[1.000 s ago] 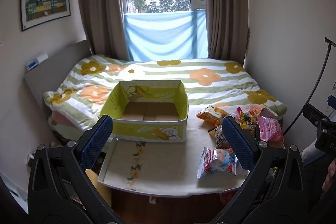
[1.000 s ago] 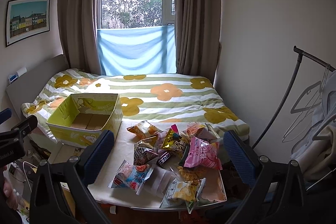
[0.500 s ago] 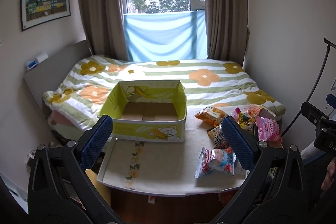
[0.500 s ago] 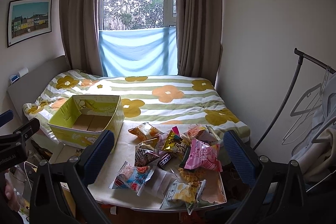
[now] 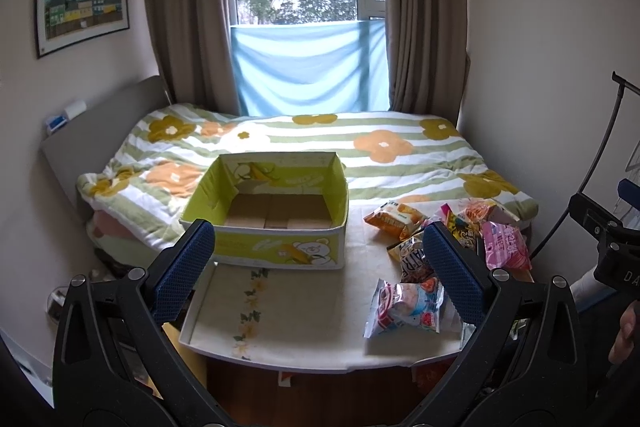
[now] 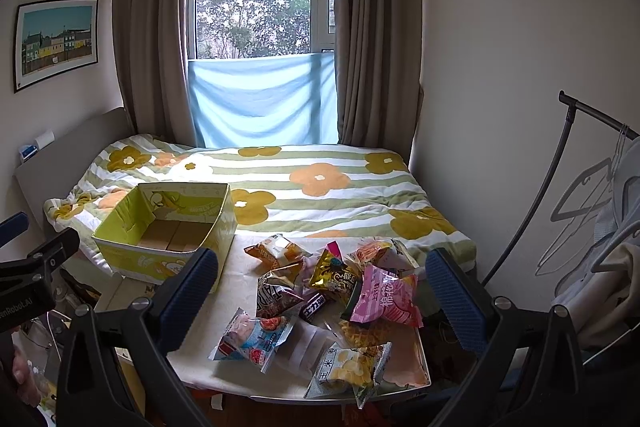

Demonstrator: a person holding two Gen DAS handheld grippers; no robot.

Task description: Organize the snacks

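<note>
An empty yellow-green cardboard box (image 5: pixel 276 215) (image 6: pixel 168 227) stands at the table's far left, against the bed. A pile of snack packets lies on the table's right half: an orange packet (image 5: pixel 394 217) (image 6: pixel 276 251), a pink packet (image 5: pixel 504 245) (image 6: pixel 384 301), a pale blue and red packet (image 5: pixel 408 309) (image 6: pixel 254 341) nearest the front, and a corn snack packet (image 6: pixel 348 371) at the front edge. My left gripper (image 5: pixel 318 267) is open and empty, held back from the table. My right gripper (image 6: pixel 320 291) is open and empty, above the pile's near side.
The small white table (image 5: pixel 288 315) stands at the foot of a bed with a flowered quilt (image 5: pixel 320 143). A clothes rack (image 6: pixel 560 187) with hangers stands at the right wall. The window and curtains (image 6: pixel 260 27) are behind the bed.
Both grippers have drifted slightly; the left view shifted a little to the right and the right view dipped slightly. Nothing was grasped or moved.
</note>
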